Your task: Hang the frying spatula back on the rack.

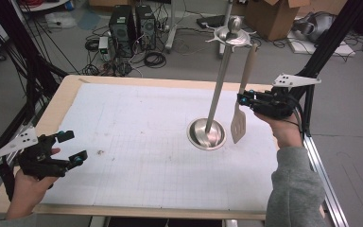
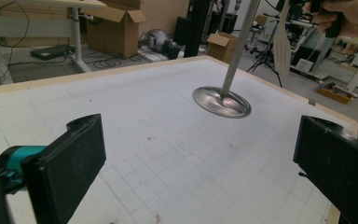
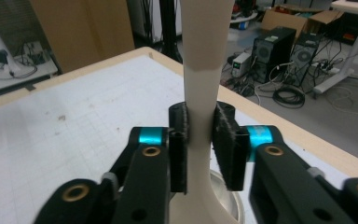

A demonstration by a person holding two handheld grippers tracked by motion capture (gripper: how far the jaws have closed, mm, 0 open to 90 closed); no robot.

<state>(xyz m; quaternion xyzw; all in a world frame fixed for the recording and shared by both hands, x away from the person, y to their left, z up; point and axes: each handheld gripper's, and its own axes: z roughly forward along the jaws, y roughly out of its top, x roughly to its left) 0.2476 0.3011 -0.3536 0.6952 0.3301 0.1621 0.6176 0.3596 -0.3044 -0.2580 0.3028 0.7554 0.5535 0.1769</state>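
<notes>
One spatula [image 1: 239,124] hangs in the right gripper [image 1: 242,100], pinched tight, at 3 o'clock from the metal stand [image 1: 207,134]. Hanging it seems left. Left gripper [image 1: 75,147] gapes wide, empty.

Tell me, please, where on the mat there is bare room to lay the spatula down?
The white mat is bare from the left claw across to the stand's round base. It is crowded on the right, where the spatula hangs in the right claw beside the base.

Right gripper [image 1: 244,99] clamps spatula [image 1: 242,94] (upright) beside stand [image 1: 216,99].
</notes>
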